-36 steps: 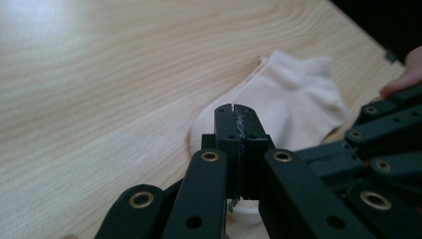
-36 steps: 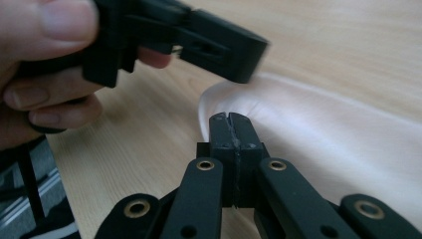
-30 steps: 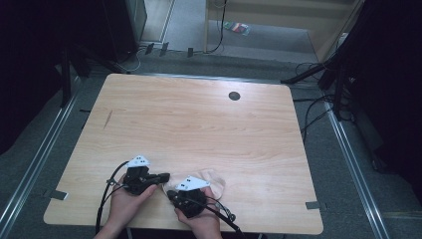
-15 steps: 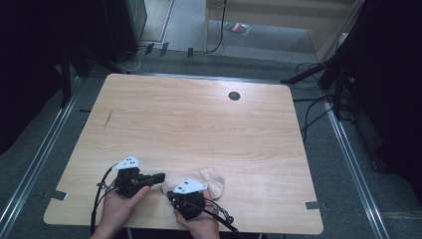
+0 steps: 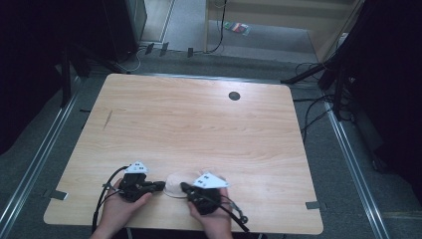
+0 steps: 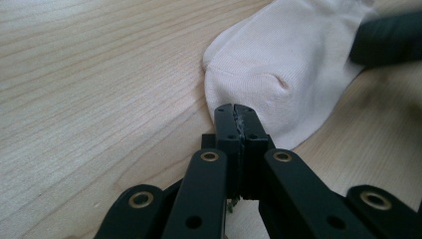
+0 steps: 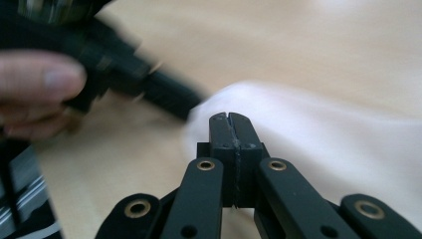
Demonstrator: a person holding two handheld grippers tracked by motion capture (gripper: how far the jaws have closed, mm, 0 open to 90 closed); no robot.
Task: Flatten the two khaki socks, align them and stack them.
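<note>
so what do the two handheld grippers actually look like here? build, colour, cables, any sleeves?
Both are black. The left gripper and right gripper each have two flat jaws on scissor-like link arms with brass-coloured rivets. In the high view each carries a pale grey three-cornered plate with small dark marks on top, and black cables trail back toward the person. The forearms look bare, with no sleeves or gloves in sight.

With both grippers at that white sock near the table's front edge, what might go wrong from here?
1. The left gripper is shut with its tips against the white sock, seemingly without fabric between them, so a pull may slip off.
2. The right gripper is likewise shut, so the sock may merely slide.
3. The sock lies close to the table front edge and could be pushed off.
</note>
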